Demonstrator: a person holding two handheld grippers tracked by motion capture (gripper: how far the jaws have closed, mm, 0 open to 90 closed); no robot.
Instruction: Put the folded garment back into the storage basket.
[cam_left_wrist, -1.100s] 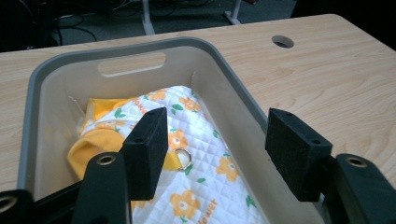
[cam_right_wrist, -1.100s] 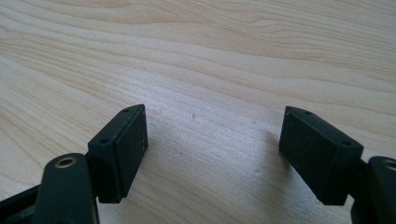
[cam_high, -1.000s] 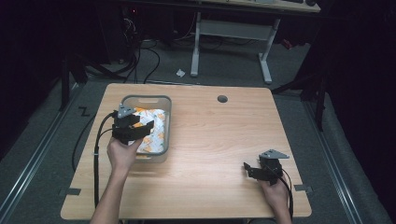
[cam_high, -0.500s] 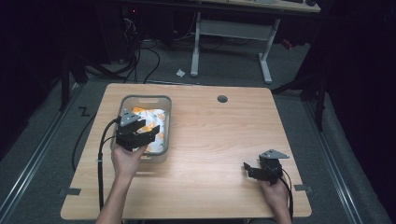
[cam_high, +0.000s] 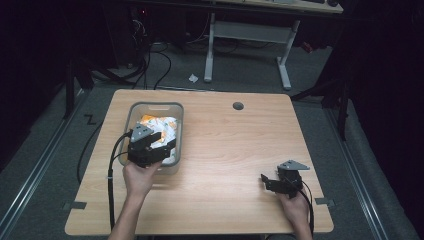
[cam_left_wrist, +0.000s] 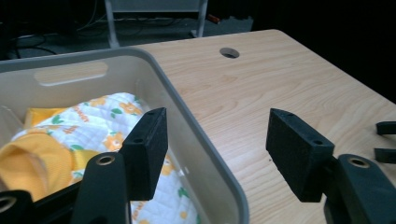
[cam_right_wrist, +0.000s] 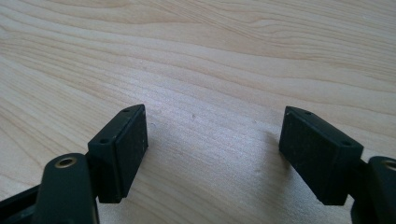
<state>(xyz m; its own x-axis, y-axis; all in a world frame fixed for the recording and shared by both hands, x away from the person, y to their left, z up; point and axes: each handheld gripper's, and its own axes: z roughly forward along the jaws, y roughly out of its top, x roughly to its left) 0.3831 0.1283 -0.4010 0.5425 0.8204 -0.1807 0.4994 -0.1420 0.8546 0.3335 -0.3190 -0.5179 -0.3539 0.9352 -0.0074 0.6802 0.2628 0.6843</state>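
I have the left hand-held gripper over the near right corner of the grey translucent plastic bin, which stands on the left part of the light wooden table. In the left gripper view its jaws stand wide apart and straddle the bin's right wall: one jaw is inside, above the cloth, the other outside over bare wood. Neither pad presses on anything that I can see. Inside the bin lies a bundled white quilted cloth with orange and green prints, with a plain orange-yellow fabric bunched at its left.

My right hand-held gripper sits low over the table near its front right corner, well apart from the bin. Its jaws are wide open with only bare wood grain between them.
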